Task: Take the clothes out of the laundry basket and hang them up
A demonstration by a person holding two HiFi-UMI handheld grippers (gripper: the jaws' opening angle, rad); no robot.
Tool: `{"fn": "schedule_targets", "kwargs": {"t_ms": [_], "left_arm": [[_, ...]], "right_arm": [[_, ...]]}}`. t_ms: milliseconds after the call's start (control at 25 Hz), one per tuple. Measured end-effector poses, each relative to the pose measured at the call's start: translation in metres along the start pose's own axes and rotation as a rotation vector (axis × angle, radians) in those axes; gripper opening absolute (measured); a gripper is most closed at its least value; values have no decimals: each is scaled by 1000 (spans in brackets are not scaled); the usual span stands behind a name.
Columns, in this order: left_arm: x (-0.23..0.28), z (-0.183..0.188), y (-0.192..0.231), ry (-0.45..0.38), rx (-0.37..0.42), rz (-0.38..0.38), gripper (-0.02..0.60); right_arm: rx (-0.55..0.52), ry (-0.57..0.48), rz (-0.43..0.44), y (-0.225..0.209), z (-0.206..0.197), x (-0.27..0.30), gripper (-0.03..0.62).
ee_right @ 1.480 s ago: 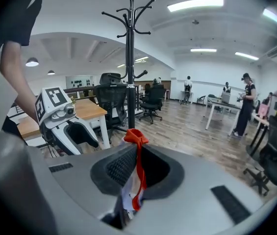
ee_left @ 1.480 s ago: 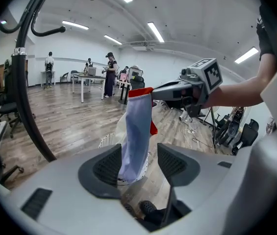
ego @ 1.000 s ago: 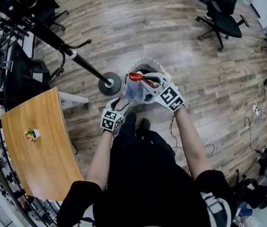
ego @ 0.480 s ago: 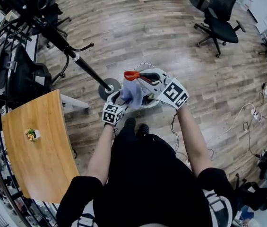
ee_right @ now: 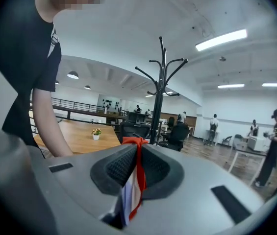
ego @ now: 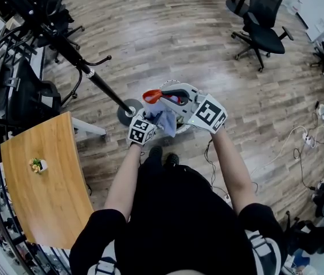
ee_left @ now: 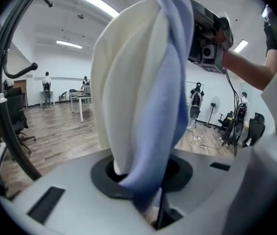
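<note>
While the person holds both tools near the middle of the head view, the light blue garment [ego: 167,122] hangs between them, above the white laundry basket [ego: 182,127], which is mostly hidden under it. The right gripper [ego: 153,96] is at 12 o'clock from the cloth, and its jaws are pressed together on the garment's red edge [ee_right: 138,177], which comes out of the narrow gap and folds over the pads. The left gripper [ego: 156,120] is at 9 o'clock from the cloth. Its jaws have just been closing, and in the left gripper view the blue and white fabric [ee_left: 145,87] rises from between them and is pinched there. From the grippers, the round base [ego: 126,113] of the black coat stand [ego: 87,69] lies on the wooden floor at 9 o'clock, and its pole leans away toward 10 o'clock. A wooden table [ego: 47,193] with a small flower pot [ego: 35,165] is at 8 o'clock, well apart. An office chair [ego: 262,30] stands at 1 o'clock.
</note>
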State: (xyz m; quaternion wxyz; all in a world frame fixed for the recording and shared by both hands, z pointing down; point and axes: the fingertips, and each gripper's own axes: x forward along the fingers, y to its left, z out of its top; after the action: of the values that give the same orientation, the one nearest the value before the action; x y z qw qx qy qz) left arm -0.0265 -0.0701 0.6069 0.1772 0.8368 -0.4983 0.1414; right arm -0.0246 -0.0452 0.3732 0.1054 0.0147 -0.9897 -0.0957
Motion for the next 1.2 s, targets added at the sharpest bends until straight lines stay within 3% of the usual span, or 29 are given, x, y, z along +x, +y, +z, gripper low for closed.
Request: {"fn": "schedule_targets", "kwargs": {"t_ms": [120,280,400,640,840,1200], "left_arm": [[-16,-7,8,-13,-36,37,69],[-57,-14,21,-36,-66,92,58],[-89,-7,38,-45,-44,154,58],[-155,21,69,-98,-8,301,57],[-202,48,89,-121,44,400,58],[-264,79,115,-159,87,513,58]], "right_arm": [[22,19,-93,-24,-14,-16,35],[80,43,-183,-45,-38,-38,35],[114,37,-216,-51,-48,-38,35],[153,-17,-210,-45,-52,-23,35],[151,-87,-171,-39,-31,-3,35],[127,-151,-112,-31,3,34,35]]}}
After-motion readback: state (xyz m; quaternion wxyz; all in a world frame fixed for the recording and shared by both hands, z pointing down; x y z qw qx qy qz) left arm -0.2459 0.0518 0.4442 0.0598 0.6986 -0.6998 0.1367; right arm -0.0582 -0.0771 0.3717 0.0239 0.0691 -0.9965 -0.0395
